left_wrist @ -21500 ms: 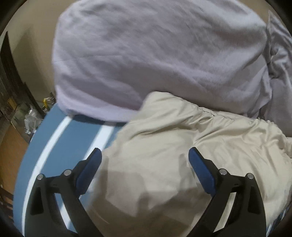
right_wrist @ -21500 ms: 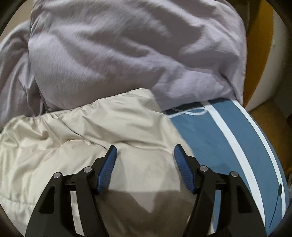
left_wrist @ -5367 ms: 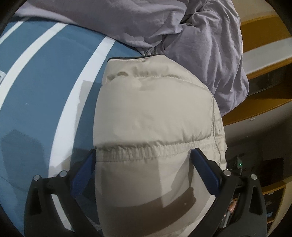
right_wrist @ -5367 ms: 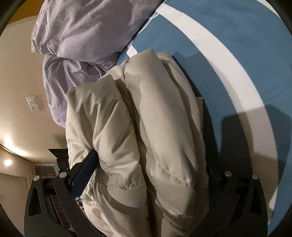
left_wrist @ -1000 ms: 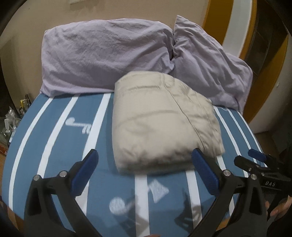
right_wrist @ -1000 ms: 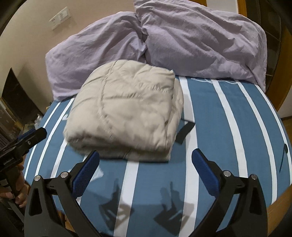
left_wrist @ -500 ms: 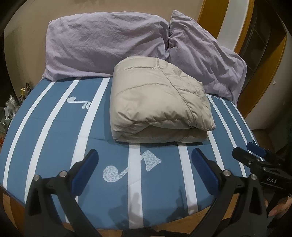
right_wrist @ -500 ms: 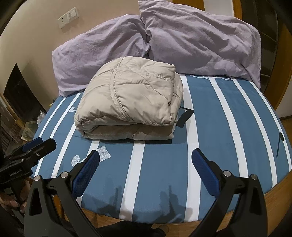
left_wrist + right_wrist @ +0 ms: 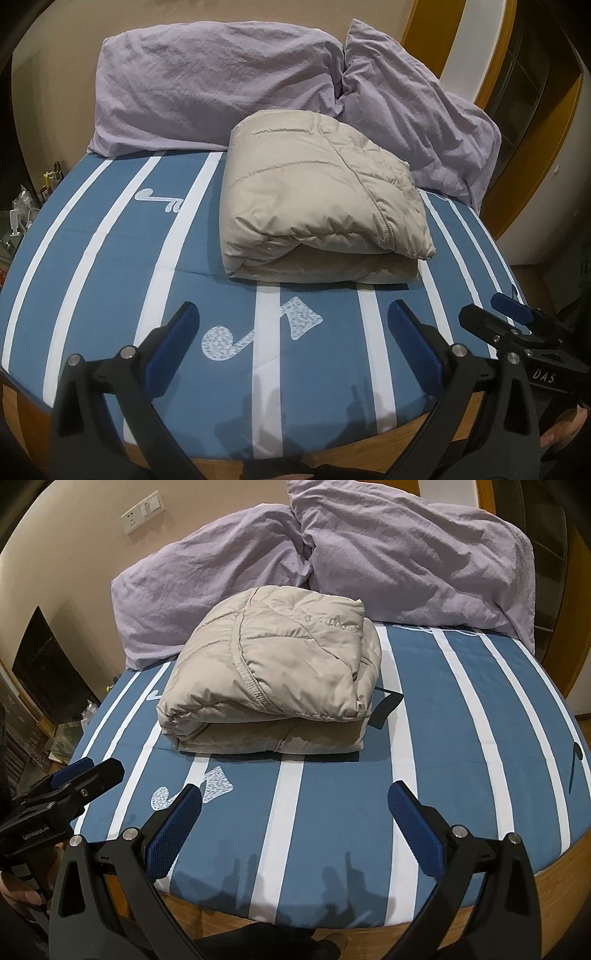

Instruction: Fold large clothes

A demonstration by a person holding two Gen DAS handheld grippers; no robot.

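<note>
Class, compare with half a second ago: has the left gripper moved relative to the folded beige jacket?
Yes. The left gripper has backed away slightly toward the bed's foot: more striped sheet shows between its open jaws and the folded jacket.

We have let go of the beige jacket (image 9: pixel 317 195), now folded into a compact bundle, and pulled both the left gripper (image 9: pixel 295 347) and right gripper (image 9: pixel 295 823) back, jaws spread, to the bed's (image 9: pixel 461 738) foot

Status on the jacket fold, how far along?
Done: beige puffer jacket sits as a compact folded bundle on the striped bed, before the purple pillows. In hand: nothing; left gripper and right gripper are open, clear of it. Left: nothing visible.
</note>
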